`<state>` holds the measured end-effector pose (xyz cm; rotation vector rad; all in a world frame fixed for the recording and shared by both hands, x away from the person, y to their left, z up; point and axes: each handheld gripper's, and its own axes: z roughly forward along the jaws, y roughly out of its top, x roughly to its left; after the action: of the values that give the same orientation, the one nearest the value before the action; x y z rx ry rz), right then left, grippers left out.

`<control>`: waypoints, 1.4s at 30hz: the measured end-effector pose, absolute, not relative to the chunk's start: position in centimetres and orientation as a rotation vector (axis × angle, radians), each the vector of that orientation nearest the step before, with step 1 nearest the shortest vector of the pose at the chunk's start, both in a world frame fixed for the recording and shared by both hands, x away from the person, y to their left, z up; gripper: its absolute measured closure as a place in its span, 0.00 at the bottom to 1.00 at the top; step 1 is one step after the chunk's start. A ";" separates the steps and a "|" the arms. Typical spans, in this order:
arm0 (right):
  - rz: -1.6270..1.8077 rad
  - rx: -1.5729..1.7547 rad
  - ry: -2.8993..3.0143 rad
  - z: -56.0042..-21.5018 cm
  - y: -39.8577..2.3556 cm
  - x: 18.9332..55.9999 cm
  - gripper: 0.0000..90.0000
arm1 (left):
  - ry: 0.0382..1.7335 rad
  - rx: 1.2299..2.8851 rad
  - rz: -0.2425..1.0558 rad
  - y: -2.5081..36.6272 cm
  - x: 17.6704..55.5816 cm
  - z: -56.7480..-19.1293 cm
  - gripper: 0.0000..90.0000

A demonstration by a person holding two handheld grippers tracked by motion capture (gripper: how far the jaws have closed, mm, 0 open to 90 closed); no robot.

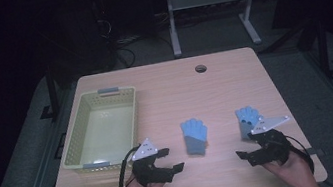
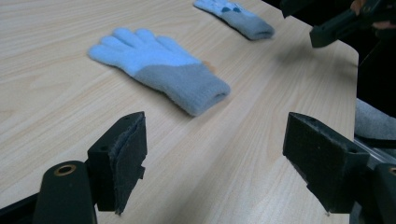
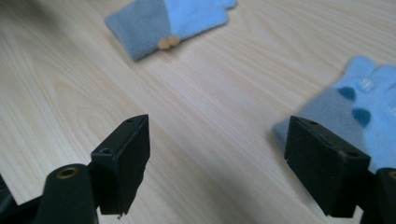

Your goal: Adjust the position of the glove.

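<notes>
Pale wood tabletop (image 1: 164,89) carried two blue gloves: one glove (image 1: 195,136) at centre frame, the other glove (image 1: 246,117) right of it. Both tongs, left (image 1: 171,159) and right (image 1: 245,148), gaped empty below them.

From my high view, the right glove (image 1: 247,117) is half hidden behind the right gripper (image 1: 253,152); its cuff isn't visible.

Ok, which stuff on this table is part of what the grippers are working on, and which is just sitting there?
In the job:
left glove
right glove
left gripper, open
right gripper, open

Just there:
yellow basket, empty, at the table's left
round hole in the tabletop
</notes>
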<state>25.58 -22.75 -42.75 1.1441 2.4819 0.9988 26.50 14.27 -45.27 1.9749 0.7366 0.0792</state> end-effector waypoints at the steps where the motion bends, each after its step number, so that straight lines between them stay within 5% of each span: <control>1: 1.003 1.149 2.490 -42.4 -22.7 25.8 0.25 | 0.728 1.972 0.084 14.3 26.4 -45.1 0.24; 26: 0.887 1.241 2.545 -40.4 -23.8 31.0 0.30 | 0.719 1.954 0.077 14.2 26.5 -45.1 0.24; 42: 0.705 1.403 2.551 -42.2 -25.1 35.1 0.44 | 0.713 1.950 0.071 14.2 26.4 -44.9 0.24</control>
<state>35.08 -25.12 -42.23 1.4030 2.5505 0.7046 26.40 14.23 -44.94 1.9503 0.7126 0.0711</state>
